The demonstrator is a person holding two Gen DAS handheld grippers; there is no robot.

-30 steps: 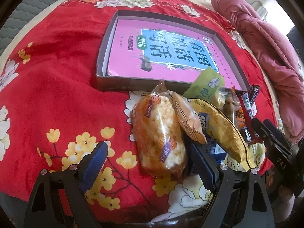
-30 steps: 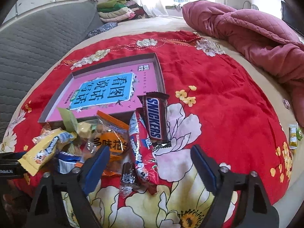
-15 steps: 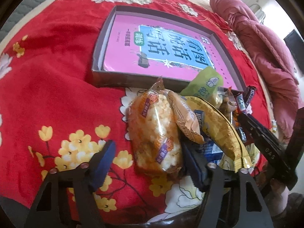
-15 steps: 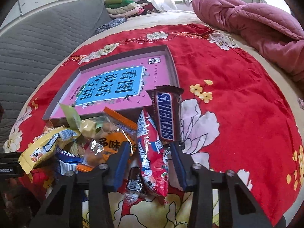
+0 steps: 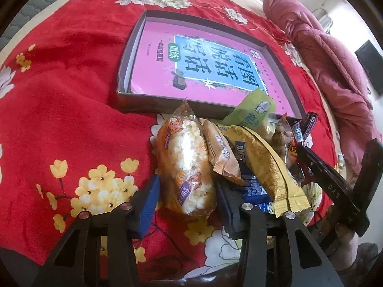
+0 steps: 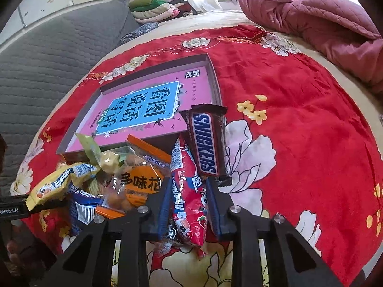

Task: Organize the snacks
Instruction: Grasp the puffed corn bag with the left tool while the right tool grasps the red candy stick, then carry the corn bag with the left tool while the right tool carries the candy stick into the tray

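Your left gripper (image 5: 185, 195) has just been closing and its pads now sit against both sides of the clear popcorn-type pack (image 5: 185, 167), so it's holding that. Right gripper (image 6: 189, 205) has also just been closing, narrow now, pinched on the red candy pack (image 6: 189, 191).

Risks, imo: the popcorn pack is puffy w/ slick film, so it could squirt out or get crushed if you squeeze more. A tan packet (image 5: 221, 154) leans on it and the yellow bag (image 5: 268, 167) overlaps that; lift fast and they'll drag along.

On the right, the Snickers bar (image 6: 207, 141) rests on the red pack's top end and will likely slide off onto the red cloth (image 6: 299, 119).

The tray (image 5: 123, 71) w/ the pink book lies just beyond the pile; its near wall could snag a low carry.
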